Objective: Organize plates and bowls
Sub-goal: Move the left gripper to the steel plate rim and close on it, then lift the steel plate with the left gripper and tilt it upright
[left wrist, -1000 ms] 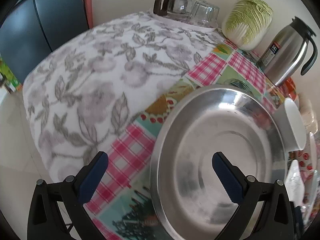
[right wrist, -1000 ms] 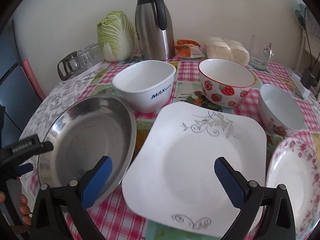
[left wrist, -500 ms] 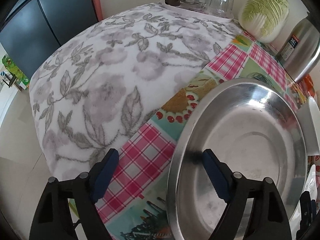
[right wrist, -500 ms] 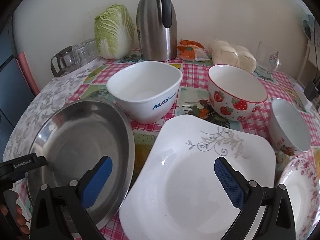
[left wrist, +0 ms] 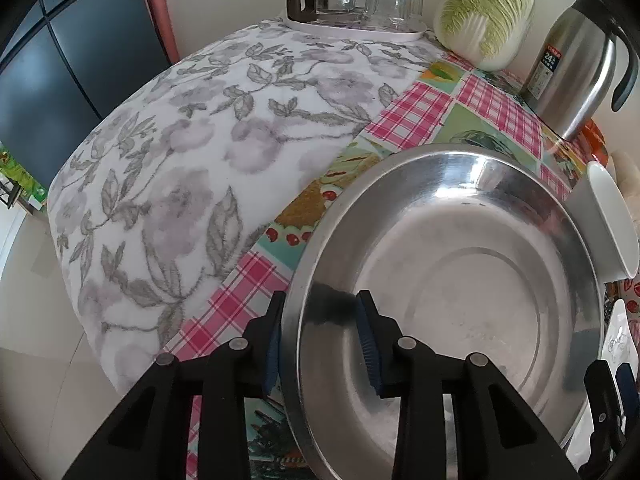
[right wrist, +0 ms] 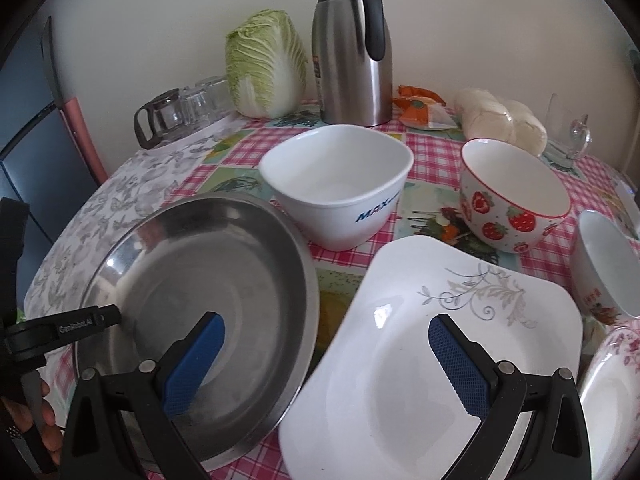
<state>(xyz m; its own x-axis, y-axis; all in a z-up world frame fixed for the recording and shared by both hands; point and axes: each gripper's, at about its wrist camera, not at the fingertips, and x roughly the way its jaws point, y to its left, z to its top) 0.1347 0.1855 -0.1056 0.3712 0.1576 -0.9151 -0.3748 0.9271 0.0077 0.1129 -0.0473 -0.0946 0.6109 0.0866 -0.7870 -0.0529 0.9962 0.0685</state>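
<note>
A round steel plate (left wrist: 460, 300) (right wrist: 200, 280) lies at the table's left edge. My left gripper (left wrist: 320, 340) straddles its near-left rim, one pad outside and one inside. Its jaws are closing and stand a little off the metal. In the right wrist view one of its fingers (right wrist: 80, 320) shows at that rim. My right gripper (right wrist: 324, 356) hangs open and empty, one finger over the steel plate, the other over a white square plate (right wrist: 420, 380). Behind stand a white MAX bowl (right wrist: 336, 184), a strawberry bowl (right wrist: 516, 192) and a small floral bowl (right wrist: 604, 264). A floral plate (right wrist: 616, 400) lies at the right.
Along the wall stand a steel thermos (right wrist: 352, 52), a cabbage (right wrist: 264, 64), a glass jug (right wrist: 168, 120) with tumblers, a bag of buns (right wrist: 500, 120) and a glass mug (right wrist: 568, 136). A grey floral cloth (left wrist: 200, 140) drapes over the table's left edge.
My left gripper's jaws have drawn in from wide open to a narrow gap around the steel plate's rim. The right gripper has edged a little to the left, still open.
</note>
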